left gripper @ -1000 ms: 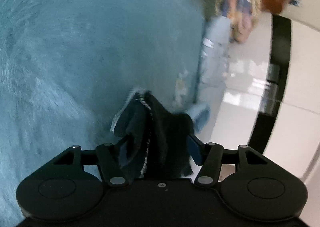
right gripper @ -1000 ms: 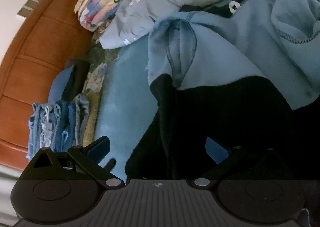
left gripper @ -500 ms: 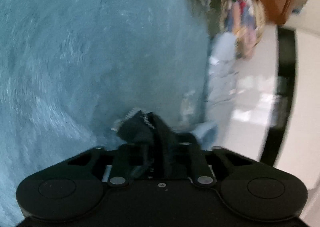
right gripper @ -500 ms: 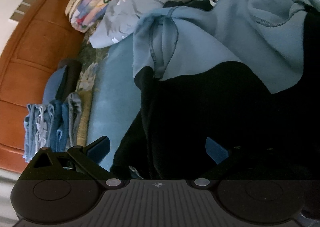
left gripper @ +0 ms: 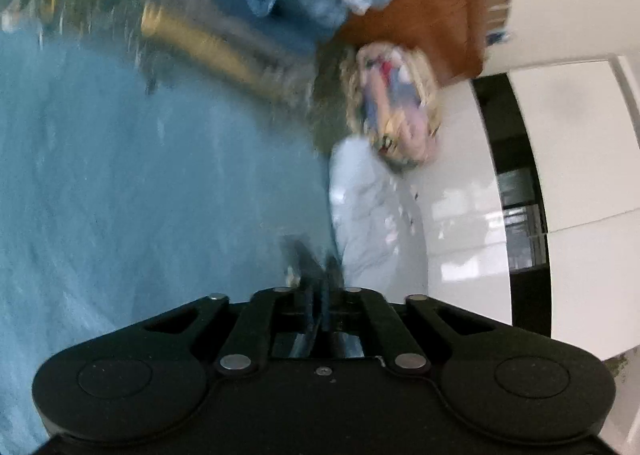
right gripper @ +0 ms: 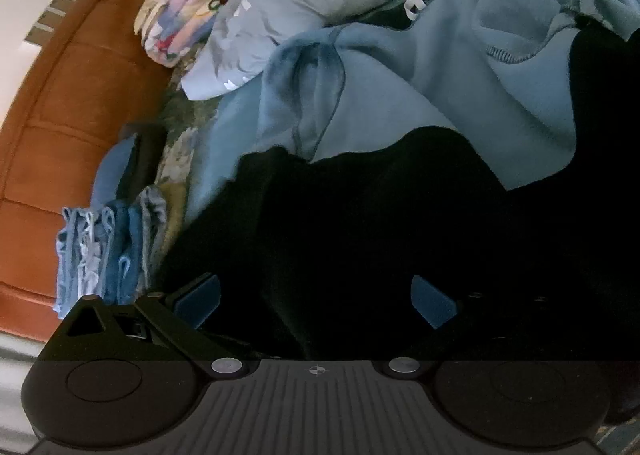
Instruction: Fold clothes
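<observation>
Left tongs [left gripper: 316,291] clenched tight, pinching a scrap of black garment [left gripper: 310,267] above the blue blanket [left gripper: 120,195]; right tongs [right gripper: 316,295] spread wide, released, hovering over the black garment [right gripper: 360,235] heaped on the bed beside a light blue fleece [right gripper: 420,95], with folded clothes [right gripper: 108,251] stacked near the headboard [right gripper: 60,115]

No text, label or number can be read in either view. The pale grey folded garment [right gripper: 280,3] carries white printed marks, too blurred to make out.
</observation>
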Demonstrator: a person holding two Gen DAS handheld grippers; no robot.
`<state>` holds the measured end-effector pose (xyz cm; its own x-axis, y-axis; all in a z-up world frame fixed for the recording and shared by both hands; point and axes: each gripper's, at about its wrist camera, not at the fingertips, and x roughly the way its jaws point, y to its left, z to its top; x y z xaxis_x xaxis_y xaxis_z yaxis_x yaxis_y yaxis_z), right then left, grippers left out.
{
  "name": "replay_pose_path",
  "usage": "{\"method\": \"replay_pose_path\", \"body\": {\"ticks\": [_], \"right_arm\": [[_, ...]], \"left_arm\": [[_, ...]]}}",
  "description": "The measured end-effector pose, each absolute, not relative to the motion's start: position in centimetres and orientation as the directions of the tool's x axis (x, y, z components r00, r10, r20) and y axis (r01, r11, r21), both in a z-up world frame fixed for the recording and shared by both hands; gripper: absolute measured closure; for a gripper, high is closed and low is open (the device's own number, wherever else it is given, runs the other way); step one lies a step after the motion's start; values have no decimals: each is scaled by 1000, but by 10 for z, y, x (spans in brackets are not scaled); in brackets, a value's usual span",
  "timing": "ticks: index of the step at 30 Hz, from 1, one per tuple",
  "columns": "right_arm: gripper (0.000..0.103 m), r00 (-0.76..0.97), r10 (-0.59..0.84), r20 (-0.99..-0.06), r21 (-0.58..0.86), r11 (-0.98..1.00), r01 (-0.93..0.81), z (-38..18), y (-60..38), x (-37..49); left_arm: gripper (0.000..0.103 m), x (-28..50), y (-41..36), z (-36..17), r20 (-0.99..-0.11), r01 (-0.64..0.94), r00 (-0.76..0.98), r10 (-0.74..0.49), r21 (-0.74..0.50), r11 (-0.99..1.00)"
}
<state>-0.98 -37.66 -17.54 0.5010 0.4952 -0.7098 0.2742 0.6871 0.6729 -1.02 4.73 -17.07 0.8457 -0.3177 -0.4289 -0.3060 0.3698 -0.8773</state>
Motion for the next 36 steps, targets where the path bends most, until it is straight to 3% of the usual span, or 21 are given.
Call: {"method": "replay_pose_path", "body": {"ticks": [6, 14, 15, 18, 24, 27, 28, 30, 36], "right_arm": [[0, 503, 505, -702, 685, 672, 282, -174, -381, -12], [0, 505, 484, -714, 669, 685, 289, -170, -390, -16], [0, 508, 476, -717, 664, 689, 292, -169, -392, -16], [0, 522, 452, -723, 653, 695, 301, -164, -399, -13], [0, 547, 418, -725, 641, 699, 316, -157, -410, -5], [0, 550, 402, -732, 636, 694, 339, -159, -414, -7], [0, 550, 395, -735, 633, 692, 349, -161, -415, -9], [0, 549, 385, -741, 629, 685, 369, -164, -417, -12], [0, 540, 385, -749, 629, 671, 394, -174, -412, -12]], "left_arm": [[103, -16, 50, -210, -613, -466, 730, -302, -770, 436], [102, -23, 48, -215, -644, -478, 696, -317, -745, 465], [101, -21, 48, -217, -656, -479, 682, -324, -735, 480], [81, -10, 46, -225, -693, -482, 633, -345, -702, 525], [77, 7, 45, -242, -708, -473, 598, -376, -690, 548], [78, 14, 46, -246, -703, -474, 599, -382, -696, 538], [90, 16, 47, -245, -700, -476, 603, -382, -700, 532], [103, 16, 49, -240, -680, -472, 631, -375, -719, 510], [103, 15, 53, -221, -606, -422, 692, -393, -781, 461]]}}
